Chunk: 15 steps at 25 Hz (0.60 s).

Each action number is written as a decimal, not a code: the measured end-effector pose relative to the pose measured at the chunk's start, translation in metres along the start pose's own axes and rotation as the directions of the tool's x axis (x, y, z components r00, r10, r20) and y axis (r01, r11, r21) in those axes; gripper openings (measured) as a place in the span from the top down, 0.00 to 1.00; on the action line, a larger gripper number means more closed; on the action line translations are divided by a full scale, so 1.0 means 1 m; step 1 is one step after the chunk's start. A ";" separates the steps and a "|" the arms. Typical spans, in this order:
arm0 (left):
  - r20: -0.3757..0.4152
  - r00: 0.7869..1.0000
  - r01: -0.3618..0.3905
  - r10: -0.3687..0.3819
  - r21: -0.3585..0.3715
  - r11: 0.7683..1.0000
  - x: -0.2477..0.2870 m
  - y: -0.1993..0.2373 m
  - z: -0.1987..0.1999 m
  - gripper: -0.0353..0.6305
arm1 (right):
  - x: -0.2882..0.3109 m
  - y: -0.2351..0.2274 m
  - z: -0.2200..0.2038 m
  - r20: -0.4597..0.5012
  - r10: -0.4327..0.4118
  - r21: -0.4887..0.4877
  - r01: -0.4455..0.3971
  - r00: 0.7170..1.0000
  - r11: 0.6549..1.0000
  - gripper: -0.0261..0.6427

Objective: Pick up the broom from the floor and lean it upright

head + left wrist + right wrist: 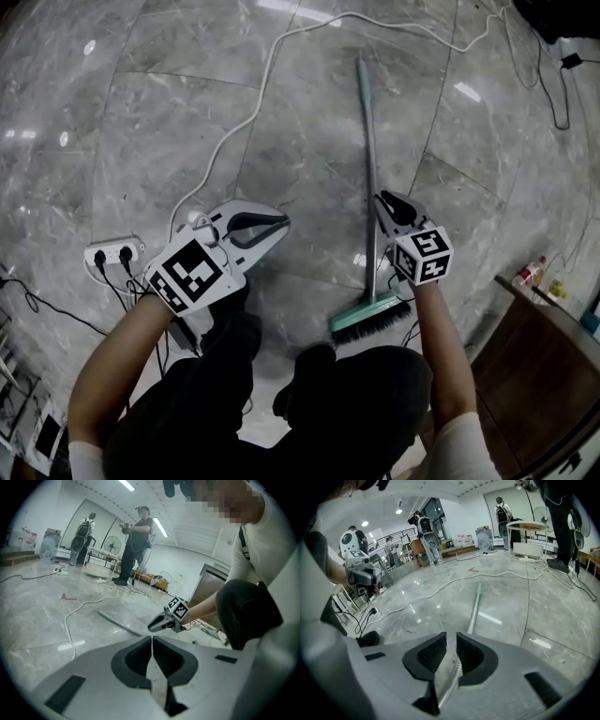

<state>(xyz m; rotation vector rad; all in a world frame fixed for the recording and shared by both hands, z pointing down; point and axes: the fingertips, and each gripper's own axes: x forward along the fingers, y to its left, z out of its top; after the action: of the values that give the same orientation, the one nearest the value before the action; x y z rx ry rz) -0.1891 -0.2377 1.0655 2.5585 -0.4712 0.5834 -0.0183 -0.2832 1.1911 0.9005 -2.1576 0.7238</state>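
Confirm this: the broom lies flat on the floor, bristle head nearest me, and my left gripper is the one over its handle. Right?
Wrong gripper: the head view shows the right gripper over the handle, while the left gripper is off to the side, clear of the broom. The broom does lie flat, bristle head nearest you.

The left forearm (117, 352) and right forearm (448, 352) reached forward and down. The left gripper (284, 223) had its jaws closed tip to tip, empty. The right gripper (381, 199) held its jaws slightly apart.
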 end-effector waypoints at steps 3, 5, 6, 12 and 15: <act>-0.004 1.000 -0.009 0.009 -0.001 1.000 0.000 0.002 -0.002 0.93 | 0.014 -0.012 -0.013 -0.032 -0.015 0.001 0.015 0.999 1.000 0.83; -0.008 1.000 -0.010 0.010 0.003 1.000 0.000 0.002 -0.003 0.93 | 0.023 -0.019 -0.020 -0.049 -0.026 0.009 0.027 0.998 1.000 0.80; -0.011 1.000 -0.008 0.008 0.007 1.000 0.000 0.002 -0.004 0.93 | 0.028 -0.021 -0.023 -0.055 -0.031 0.016 0.032 0.998 0.999 0.79; -0.007 1.000 -0.007 0.007 0.004 1.000 0.000 -0.001 -0.007 0.93 | 0.048 -0.028 -0.038 -0.105 -0.062 0.054 0.068 0.993 0.996 0.78; -0.019 1.000 -0.003 0.003 0.011 1.000 0.001 -0.005 -0.011 0.93 | 0.055 -0.030 -0.044 -0.130 -0.088 0.051 0.095 0.988 0.994 0.77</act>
<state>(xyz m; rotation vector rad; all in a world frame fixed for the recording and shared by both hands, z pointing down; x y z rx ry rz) -0.1900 -0.2279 1.0733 2.5612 -0.4666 0.6124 -0.0089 -0.2919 1.2665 0.9510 -1.9793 0.7794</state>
